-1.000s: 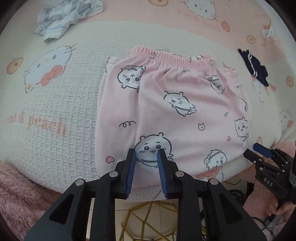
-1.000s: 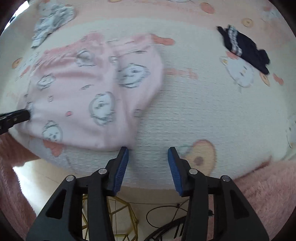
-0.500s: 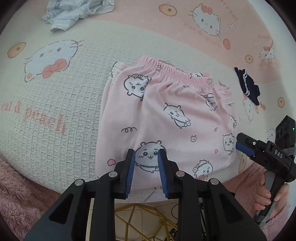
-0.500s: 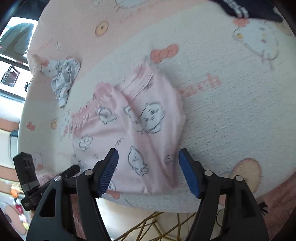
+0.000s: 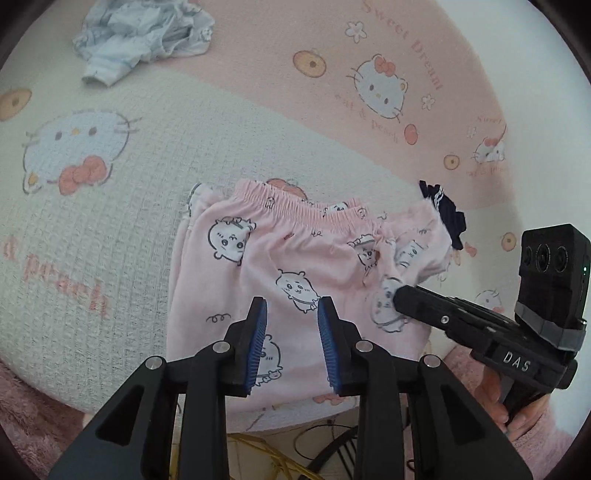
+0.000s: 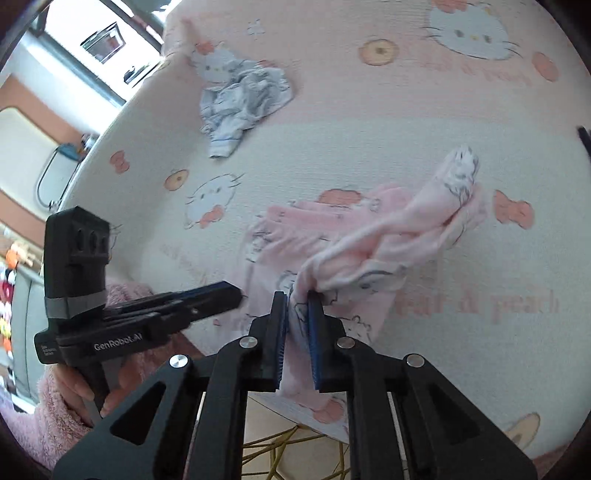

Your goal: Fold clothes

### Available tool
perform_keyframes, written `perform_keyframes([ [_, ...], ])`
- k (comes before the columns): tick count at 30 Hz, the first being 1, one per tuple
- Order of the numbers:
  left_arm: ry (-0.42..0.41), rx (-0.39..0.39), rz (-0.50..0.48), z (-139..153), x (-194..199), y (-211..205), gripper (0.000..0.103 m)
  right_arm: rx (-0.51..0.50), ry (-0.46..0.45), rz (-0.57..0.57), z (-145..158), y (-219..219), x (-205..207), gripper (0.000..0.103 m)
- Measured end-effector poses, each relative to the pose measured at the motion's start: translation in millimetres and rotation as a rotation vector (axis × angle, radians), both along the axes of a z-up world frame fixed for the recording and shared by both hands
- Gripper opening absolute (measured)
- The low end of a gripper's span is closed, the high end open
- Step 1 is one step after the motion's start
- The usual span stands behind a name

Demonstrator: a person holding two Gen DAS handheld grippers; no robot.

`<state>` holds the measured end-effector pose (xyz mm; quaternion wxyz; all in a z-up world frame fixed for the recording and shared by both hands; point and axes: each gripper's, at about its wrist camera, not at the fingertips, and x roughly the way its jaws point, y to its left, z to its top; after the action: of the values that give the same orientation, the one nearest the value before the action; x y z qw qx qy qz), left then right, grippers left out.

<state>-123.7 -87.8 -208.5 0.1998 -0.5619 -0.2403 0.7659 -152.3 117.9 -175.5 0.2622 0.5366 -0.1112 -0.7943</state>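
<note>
Pink pyjama shorts [image 5: 273, 280] with cartoon prints lie on a cartoon-cat blanket [image 5: 110, 229], waistband at the far side. My left gripper [image 5: 291, 314] is open and empty, hovering over the shorts' near part; it also shows in the right wrist view [image 6: 229, 291]. My right gripper [image 6: 297, 299] is shut on the shorts' right edge [image 6: 388, 236] and holds that fabric bunched and lifted off the blanket. In the left wrist view the right gripper [image 5: 400, 293] sits at the shorts' right side with cloth in it.
A crumpled pale blue garment [image 5: 140, 33] lies at the far left, also in the right wrist view [image 6: 240, 99]. A dark navy garment [image 5: 443, 210] lies beyond the shorts' right corner. The blanket's near edge [image 5: 258, 417] drops to a floor with a gold wire frame [image 6: 280, 446].
My right gripper has closed on the shorts' right edge and lifted it, bunching the cloth. My left gripper has moved forward over the shorts and stays open.
</note>
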Motion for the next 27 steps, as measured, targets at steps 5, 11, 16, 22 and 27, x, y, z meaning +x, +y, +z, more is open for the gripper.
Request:
perform_keyframes([
  [5,-0.048,0.144,0.014,-8.1,5.0,-18.3,0.056,0.014,-0.118,0.123,-49.8,-49.1,0.8,0.014],
  [11,-0.061,0.034,-0.035,-23.7,-1.2,17.6,0.056,-0.022,-0.127,0.128,-54.7,-43.3,24.2,0.034],
  [16,-0.066,0.029,-0.081,-30.2,-2.0,39.5,0.056,-0.027,-0.072,0.157,-25.1,-15.3,52.0,0.042],
  [22,-0.044,-0.005,-0.105,-33.3,4.4,50.6,0.033,0.037,-0.122,-0.148,-47.1,39.5,45.3,0.045],
  [27,0.015,-0.058,-0.093,-16.7,8.8,45.1,0.011,0.071,-0.131,-0.188,-57.1,34.3,44.0,0.045],
])
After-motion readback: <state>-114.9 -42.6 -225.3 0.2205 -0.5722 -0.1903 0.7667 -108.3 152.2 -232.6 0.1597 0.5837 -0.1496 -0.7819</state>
